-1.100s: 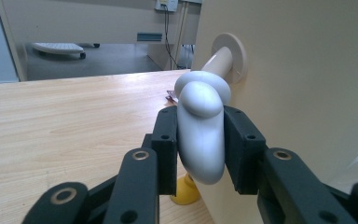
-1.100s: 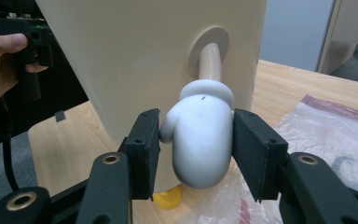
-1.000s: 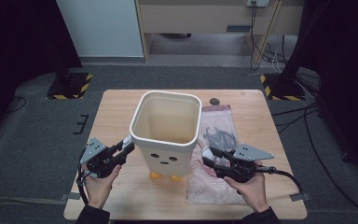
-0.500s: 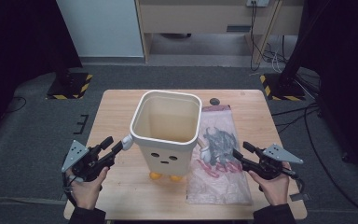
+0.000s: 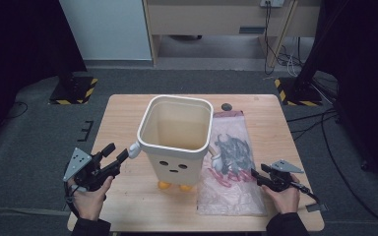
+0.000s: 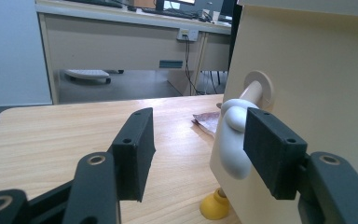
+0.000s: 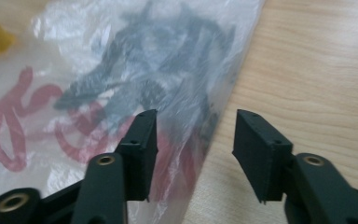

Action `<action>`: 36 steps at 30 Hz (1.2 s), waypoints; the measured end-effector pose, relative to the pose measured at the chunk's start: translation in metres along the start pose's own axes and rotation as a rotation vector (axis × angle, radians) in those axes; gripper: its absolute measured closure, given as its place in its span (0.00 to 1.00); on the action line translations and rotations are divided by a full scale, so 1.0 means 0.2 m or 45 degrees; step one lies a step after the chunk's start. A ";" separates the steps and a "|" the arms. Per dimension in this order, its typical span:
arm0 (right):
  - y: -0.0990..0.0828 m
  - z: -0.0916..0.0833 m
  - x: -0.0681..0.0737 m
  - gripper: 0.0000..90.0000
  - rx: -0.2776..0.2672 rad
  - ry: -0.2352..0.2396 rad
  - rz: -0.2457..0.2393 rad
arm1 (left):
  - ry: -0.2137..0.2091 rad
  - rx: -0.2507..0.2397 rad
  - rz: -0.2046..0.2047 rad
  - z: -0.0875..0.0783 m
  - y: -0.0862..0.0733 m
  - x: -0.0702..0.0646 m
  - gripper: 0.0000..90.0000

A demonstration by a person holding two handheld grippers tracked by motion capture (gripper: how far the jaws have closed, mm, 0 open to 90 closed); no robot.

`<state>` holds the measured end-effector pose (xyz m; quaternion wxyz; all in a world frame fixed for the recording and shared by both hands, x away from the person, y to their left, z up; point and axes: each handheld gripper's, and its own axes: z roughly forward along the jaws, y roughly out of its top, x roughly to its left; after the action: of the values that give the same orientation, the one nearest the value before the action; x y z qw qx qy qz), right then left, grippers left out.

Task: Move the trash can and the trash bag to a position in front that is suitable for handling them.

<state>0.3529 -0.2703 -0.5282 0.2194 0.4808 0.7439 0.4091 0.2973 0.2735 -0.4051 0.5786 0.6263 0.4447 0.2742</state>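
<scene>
Cream plastic bin (image 5: 176, 137) shaped like a cartoon figure, with a printed face, stub arms and yellow feet, stands upright in the middle of the wooden surface (image 5: 128, 196), its mouth open to the top so things can be dropped in. Just right of it lies a clear plastic bag (image 5: 232, 169), flat, with dark grey pieces and red print showing through; its left edge lies close by the bin's base.

At the near left, the left tool (image 5: 119, 153) points at the bin's white stub arm (image 6: 233, 137). Its jaws have just been opening and now stand wide, one pad right beside the arm without pressing on it, so the bin stands on its own.

At the near right, the right tool (image 7: 193, 140) sits low over the bag's near right edge. Its jaws have just been closing a little but are still apart, one pad over the film and the other over bare wood, astride the edge. That looks like the set-up for pinching the bag's edge and lifting it, probably toward the bin.
</scene>
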 end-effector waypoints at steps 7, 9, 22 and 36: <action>-0.01 0.04 -0.01 0.76 0.094 -0.023 -0.040 | -0.008 -0.004 -0.005 0.00 0.00 -0.01 0.45; -0.02 0.03 -0.02 0.80 0.109 -0.035 -0.059 | -0.007 -0.011 -0.011 0.00 0.00 -0.01 0.44; -0.09 -0.11 -0.12 0.83 0.137 -0.133 -0.016 | -0.020 -0.034 -0.021 -0.02 0.02 -0.01 0.42; -0.03 -0.14 -0.07 0.54 -0.092 -0.072 -0.009 | -0.021 -0.083 -0.038 -0.06 0.11 0.00 0.38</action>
<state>0.3360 -0.2940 -0.5184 0.2589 0.4813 0.7237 0.4213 0.2933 0.2808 -0.3824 0.6065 0.6025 0.4401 0.2747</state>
